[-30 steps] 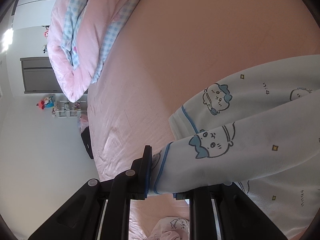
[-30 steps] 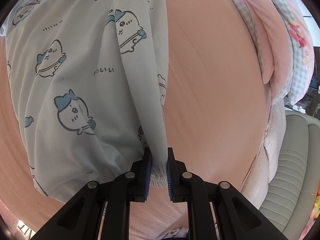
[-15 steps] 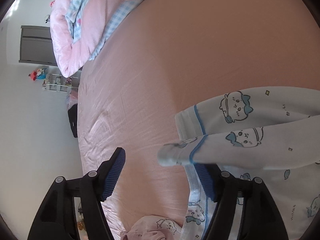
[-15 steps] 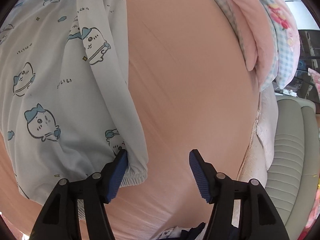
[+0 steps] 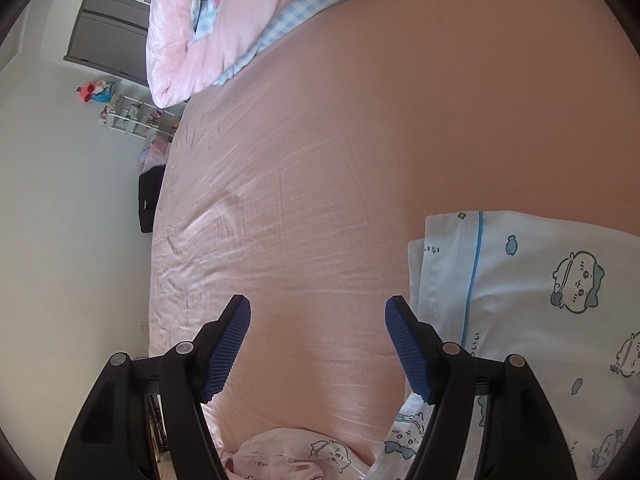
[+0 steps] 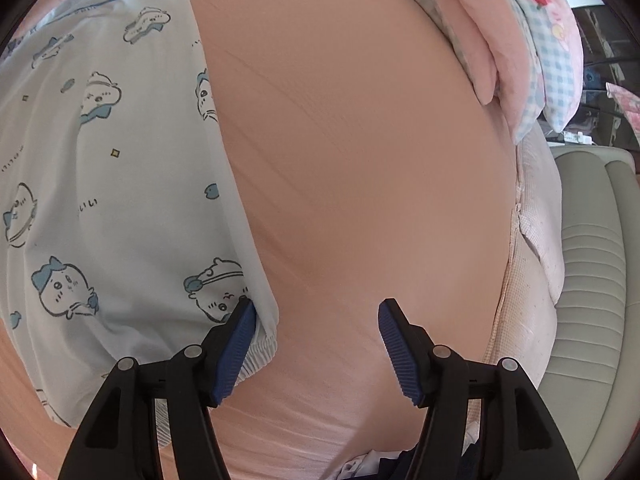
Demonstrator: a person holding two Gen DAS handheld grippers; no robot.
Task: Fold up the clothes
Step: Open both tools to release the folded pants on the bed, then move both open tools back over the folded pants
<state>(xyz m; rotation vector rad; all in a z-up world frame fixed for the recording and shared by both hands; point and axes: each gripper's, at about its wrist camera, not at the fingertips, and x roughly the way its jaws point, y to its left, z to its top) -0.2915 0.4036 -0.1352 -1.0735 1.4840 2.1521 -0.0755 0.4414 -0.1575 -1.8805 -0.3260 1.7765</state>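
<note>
Left wrist: left gripper [image 5: 318, 316] angled down over bed [image 5: 320, 200], jaws apart.

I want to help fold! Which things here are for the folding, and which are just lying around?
For the folding:
- light blue cotton pyjama garment with cartoon animals
- left gripper, open
- right gripper, open
- pink bedsheet it lies on

Just lying about:
- pink quilt with blue checked lining
- pink printed garment
- white shelf rack
- black bag
- beige padded chair
</note>
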